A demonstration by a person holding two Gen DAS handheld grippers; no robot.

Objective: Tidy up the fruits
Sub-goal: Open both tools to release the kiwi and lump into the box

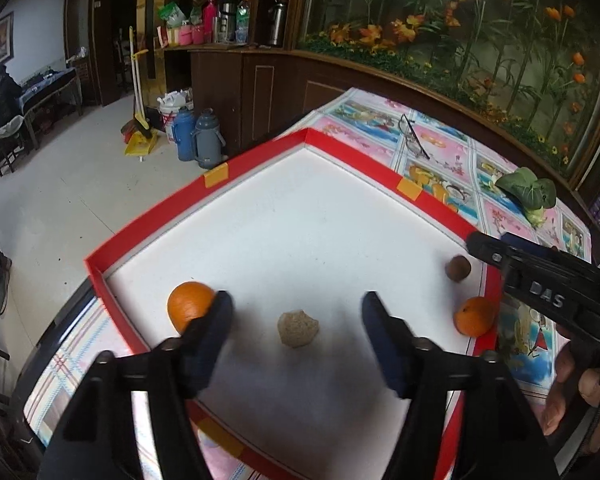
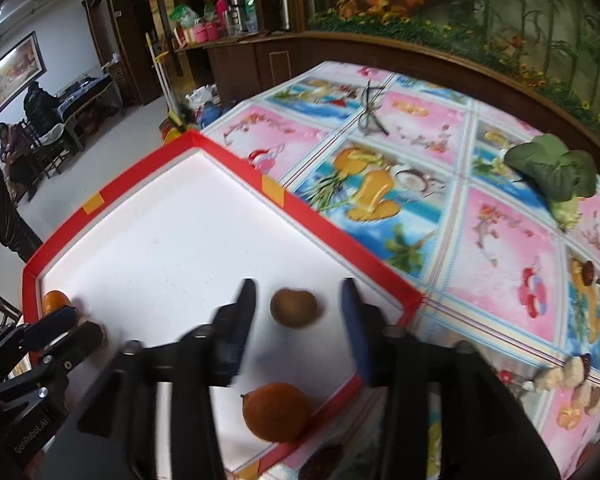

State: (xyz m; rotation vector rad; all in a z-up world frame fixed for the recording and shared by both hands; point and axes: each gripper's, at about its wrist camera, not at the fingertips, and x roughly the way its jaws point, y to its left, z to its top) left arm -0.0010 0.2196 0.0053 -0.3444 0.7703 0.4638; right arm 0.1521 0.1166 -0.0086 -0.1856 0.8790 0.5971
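A red-rimmed tray (image 1: 260, 152) with a white floor holds the fruit. In the left wrist view my left gripper (image 1: 298, 304) is open; a beige lumpy fruit (image 1: 298, 328) lies between its fingers, untouched. An orange (image 1: 190, 306) sits just outside the left finger. A brown round fruit (image 1: 458, 268) and a second orange (image 1: 474, 316) lie by the tray's right rim, near my right gripper (image 1: 490, 242). In the right wrist view my right gripper (image 2: 298, 288) is open around the brown fruit (image 2: 294, 307), with gaps on both sides. The orange (image 2: 276, 412) lies under the gripper.
The tray (image 2: 324, 224) rests on a table with a colourful picture cloth (image 2: 500, 248). A leafy green vegetable (image 2: 552, 172) and a pair of glasses (image 2: 370, 116) lie on the cloth beyond the tray. My left gripper (image 2: 76, 326) shows at the tray's left corner. Flasks (image 1: 198, 138) stand on the floor.
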